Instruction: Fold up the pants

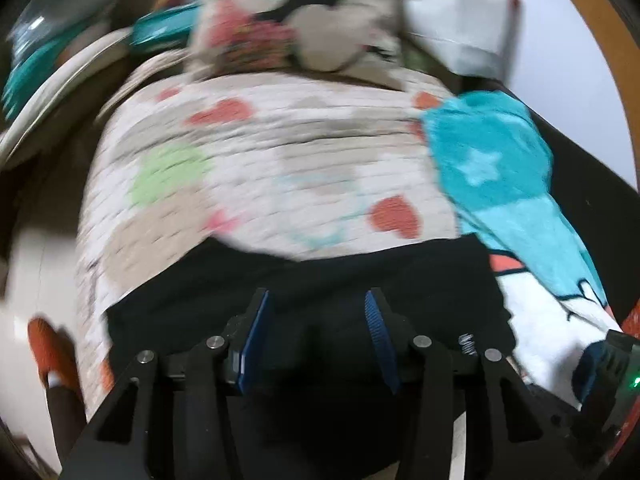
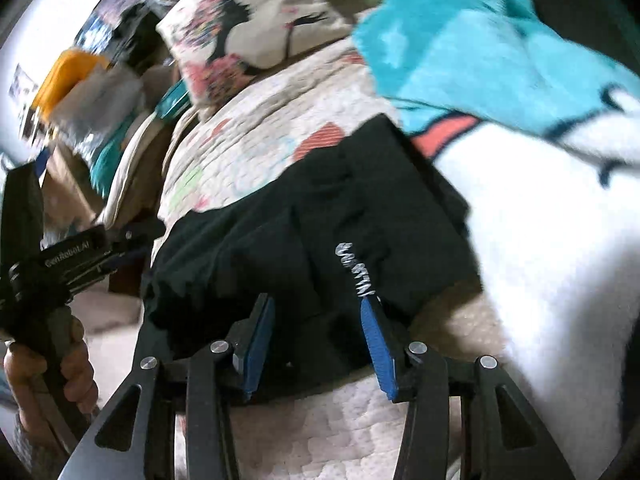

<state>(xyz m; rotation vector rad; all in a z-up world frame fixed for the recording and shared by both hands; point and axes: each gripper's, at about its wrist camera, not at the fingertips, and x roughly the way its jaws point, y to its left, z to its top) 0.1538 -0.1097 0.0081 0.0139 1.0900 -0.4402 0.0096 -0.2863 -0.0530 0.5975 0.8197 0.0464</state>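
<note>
The black pants [image 1: 360,280] lie bunched on a quilted bedspread with hearts [image 1: 260,168]. My left gripper [image 1: 317,300] is open, its blue pads on either side of a stretch of black cloth, just above it. In the right wrist view the pants [image 2: 288,232] form a folded dark heap with white lettering [image 2: 354,268]. My right gripper [image 2: 318,308] is open over the heap's near edge, not clamped on it. The left gripper's body [image 2: 68,264], held by a hand [image 2: 48,376], shows at the left in the right wrist view.
A teal and white blanket [image 1: 492,160] lies to the right of the pants, also in the right wrist view [image 2: 500,52]. A patterned pillow [image 1: 288,24] sits at the bed's far end. Clutter lies off the bed's left side [image 2: 80,92]. An orange slipper [image 1: 48,348] is on the floor.
</note>
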